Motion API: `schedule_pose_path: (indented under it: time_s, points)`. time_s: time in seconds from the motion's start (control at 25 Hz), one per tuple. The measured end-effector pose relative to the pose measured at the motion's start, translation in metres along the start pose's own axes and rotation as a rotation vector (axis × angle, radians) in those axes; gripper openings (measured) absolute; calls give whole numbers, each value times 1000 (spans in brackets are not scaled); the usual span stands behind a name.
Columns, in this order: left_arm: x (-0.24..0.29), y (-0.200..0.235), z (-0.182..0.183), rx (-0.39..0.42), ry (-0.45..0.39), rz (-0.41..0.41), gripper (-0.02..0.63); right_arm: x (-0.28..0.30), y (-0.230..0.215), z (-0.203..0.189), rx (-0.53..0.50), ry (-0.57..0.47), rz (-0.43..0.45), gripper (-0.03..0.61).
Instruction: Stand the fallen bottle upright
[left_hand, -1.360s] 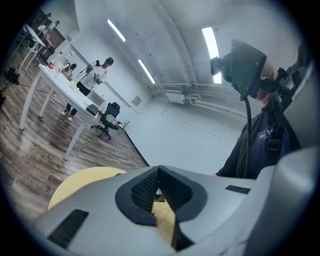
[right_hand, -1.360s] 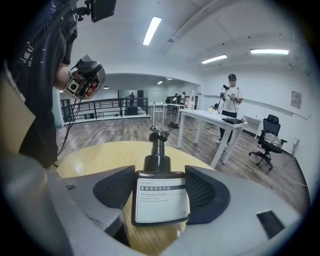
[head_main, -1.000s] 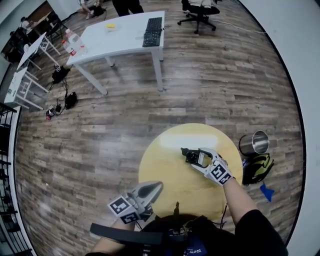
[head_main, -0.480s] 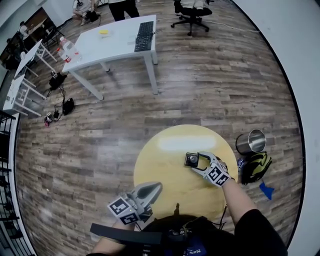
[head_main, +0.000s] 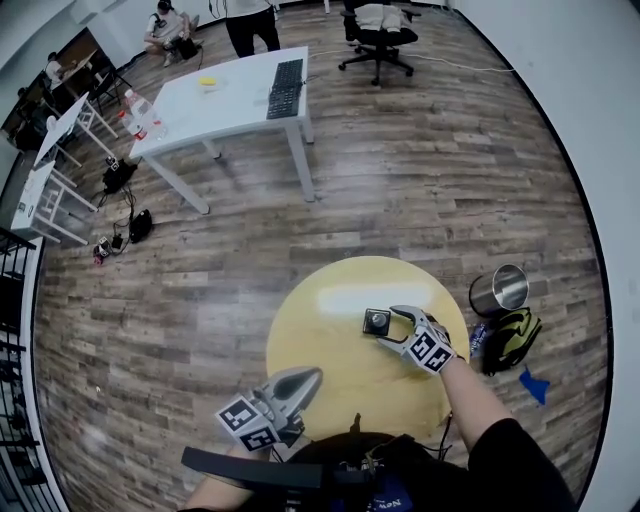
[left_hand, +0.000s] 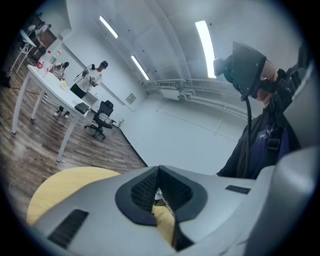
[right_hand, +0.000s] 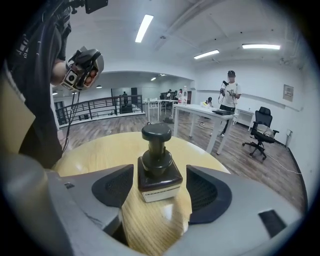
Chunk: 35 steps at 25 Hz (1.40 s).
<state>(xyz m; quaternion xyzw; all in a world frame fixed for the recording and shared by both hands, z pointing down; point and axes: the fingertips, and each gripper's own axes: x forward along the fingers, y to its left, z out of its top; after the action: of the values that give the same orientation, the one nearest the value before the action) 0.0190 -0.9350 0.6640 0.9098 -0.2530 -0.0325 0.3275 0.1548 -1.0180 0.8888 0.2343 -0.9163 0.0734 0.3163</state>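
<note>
Hanging low at the person's near side, the left gripper (left_hand: 159, 192) has its jaws pressed nearly together with nothing between them, and only a sliver of yellow tabletop shows through the slit. It plays no part here. Further out, over the round table (head_main: 330, 345), the right gripper (head_main: 393, 326) is spread wide with the bottle (right_hand: 157, 165) standing between its two pads. The bottle is upright on its square base with a clear gap on each side, so it appears released rather than held. The task therefore reads as essentially complete, and what remains is a clean withdrawal. The main hazard lies in that retreat. The bottle is dark and squat but carries a tall neck and a broad cap (right_hand: 156, 131), so a pad swung sideways or lifted at an angle could clip the cap and tip it over again. Pulling straight back along the jaws' axis would avoid this. Should the bottle fall, it lies well inside the table's rim, though a roll toward the right edge could send it down to the metal bin (head_main: 503, 288) and bag (head_main: 510, 338) on the floor. Farther off stand a white desk (head_main: 225, 95) with a keyboard (head_main: 284, 88) and an office chair (head_main: 378, 25), none of them a concern.
</note>
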Motion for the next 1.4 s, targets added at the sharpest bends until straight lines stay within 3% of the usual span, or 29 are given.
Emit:
schedule_pose_path:
  time_s: [0.2, 0.36, 0.56, 1.0, 1.12, 1.24, 1.4]
  points:
    - [-7, -25, 7, 36, -13, -5, 3, -42, 10, 15, 3, -29, -29, 344]
    - [-13, -47, 11, 67, -30, -14, 3, -86, 19, 33, 31, -72, -70, 303]
    - [-10, -83, 24, 116, -43, -41, 3, -146, 25, 65, 75, -155, -118, 224]
    - [-49, -171, 47, 208, -109, -95, 3, -269, 106, 177, 38, -400, -143, 35]
    - [-63, -189, 49, 227, -120, -107, 3, -293, 126, 192, 48, -441, -152, 17]
    - [-72, -201, 48, 243, -122, -110, 3, -312, 144, 205, 95, -498, -162, 15]
    - [-86, -218, 53, 263, -126, -113, 3, -341, 157, 220, 244, -601, -164, 12]
